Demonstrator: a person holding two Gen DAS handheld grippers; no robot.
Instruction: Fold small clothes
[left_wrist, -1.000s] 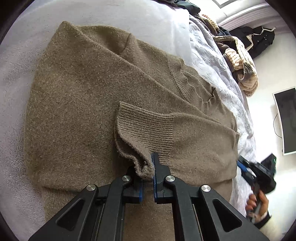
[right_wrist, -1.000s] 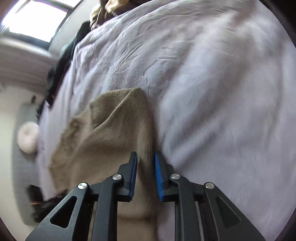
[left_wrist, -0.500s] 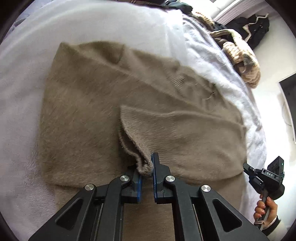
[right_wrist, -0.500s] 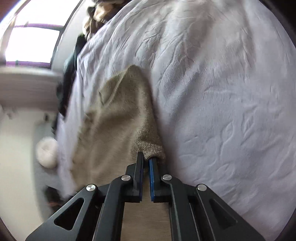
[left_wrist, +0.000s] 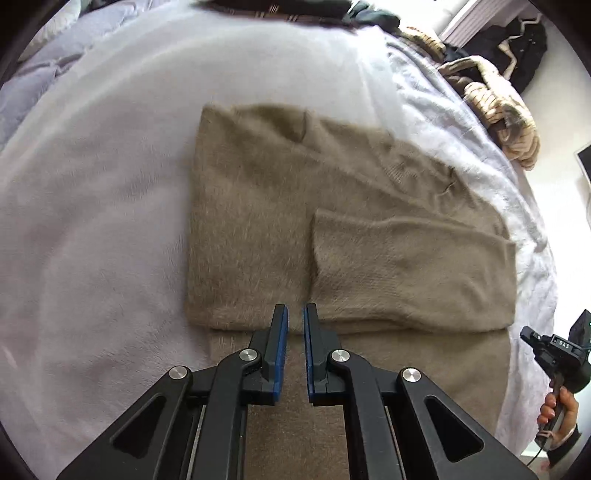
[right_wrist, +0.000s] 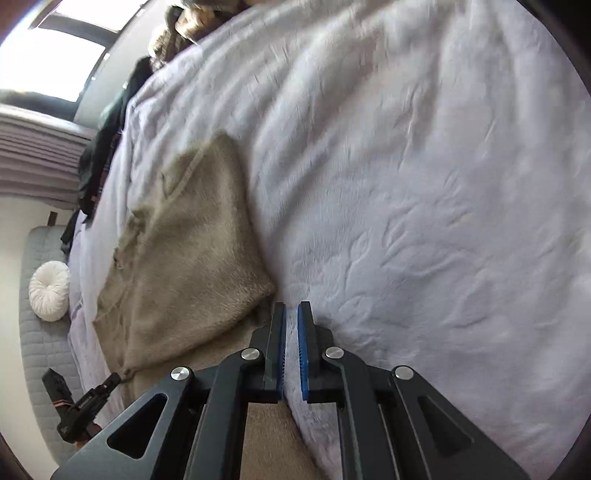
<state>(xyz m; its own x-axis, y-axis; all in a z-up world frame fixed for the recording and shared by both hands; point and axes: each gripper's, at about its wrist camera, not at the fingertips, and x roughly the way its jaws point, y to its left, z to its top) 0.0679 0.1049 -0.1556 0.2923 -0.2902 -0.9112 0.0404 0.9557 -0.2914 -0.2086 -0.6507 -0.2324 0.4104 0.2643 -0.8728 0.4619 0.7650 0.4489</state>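
Note:
A tan knit sweater (left_wrist: 258, 221) lies flat on the bed, one sleeve (left_wrist: 406, 266) folded across its chest. My left gripper (left_wrist: 293, 314) hovers above the sweater's lower part. Its jaws are shut to a slim gap and hold nothing. In the right wrist view the sweater (right_wrist: 192, 251) sits left of centre with its side folded in. My right gripper (right_wrist: 291, 312) is just off that folded corner. Its jaws are almost together and starting to part, with only blanket showing between them. Each gripper also shows in the other's view: the right gripper (left_wrist: 554, 350) and the left gripper (right_wrist: 85, 402).
A pale lilac fleece blanket (left_wrist: 92, 221) covers the bed and spreads wide to the right (right_wrist: 424, 184). A heap of striped and dark clothes (left_wrist: 498, 110) lies at the bed's far edge. A round white cushion (right_wrist: 50, 291) sits beyond the bed. A person's hand (left_wrist: 557, 410) holds the right gripper.
The left gripper has let go of the sleeve cuff, which now lies flat, and has lifted and drawn back. The right gripper shut on the sweater's edge, then released it and moved away.

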